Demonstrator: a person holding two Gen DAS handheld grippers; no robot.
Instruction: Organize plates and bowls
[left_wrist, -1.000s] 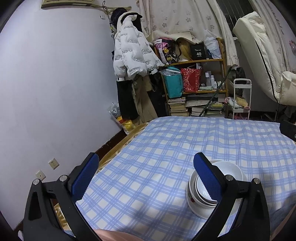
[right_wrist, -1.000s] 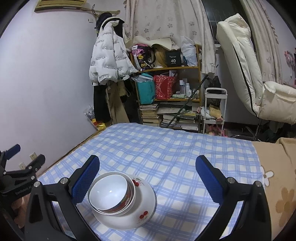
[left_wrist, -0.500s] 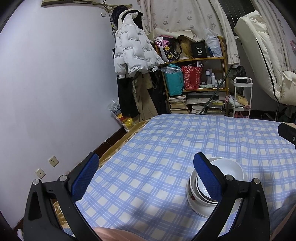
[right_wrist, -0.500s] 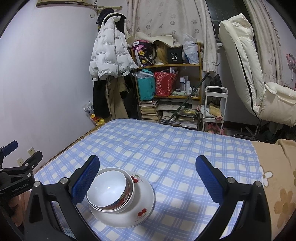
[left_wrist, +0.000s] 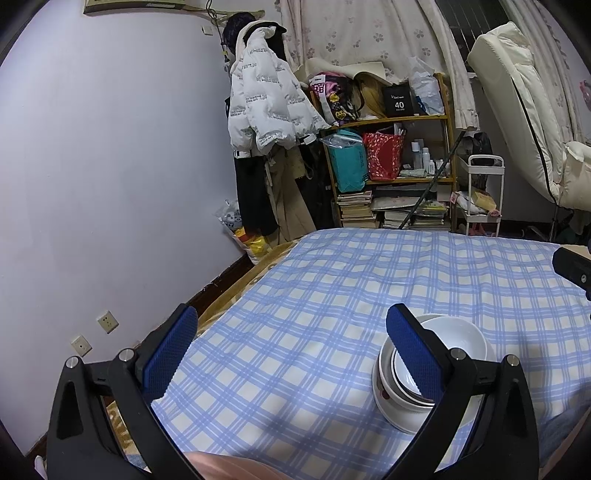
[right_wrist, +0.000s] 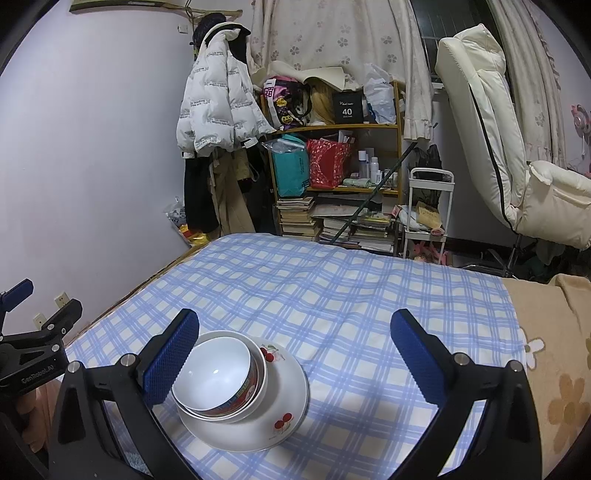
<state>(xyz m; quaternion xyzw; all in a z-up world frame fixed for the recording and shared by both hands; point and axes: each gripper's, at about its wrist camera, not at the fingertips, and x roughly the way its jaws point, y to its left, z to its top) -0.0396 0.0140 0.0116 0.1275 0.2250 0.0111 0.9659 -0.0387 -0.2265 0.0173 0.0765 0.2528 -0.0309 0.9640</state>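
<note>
the checked bed cover (right_wrist: 332, 295) is soft, so the stack may tip if nudged. cherry-print plate (right_wrist: 284, 402) carries two nested bowls (right_wrist: 218, 376) near the front edge. left claw (left_wrist: 291, 350) and right claw (right_wrist: 295, 354) hover wide open, empty.

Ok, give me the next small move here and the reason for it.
Probably just ease both grippers back. The bowls already sit nested on the cherry-print plate, and the left gripper and right gripper are open and hold nothing. No other dishes show on the checked cloth.
</note>
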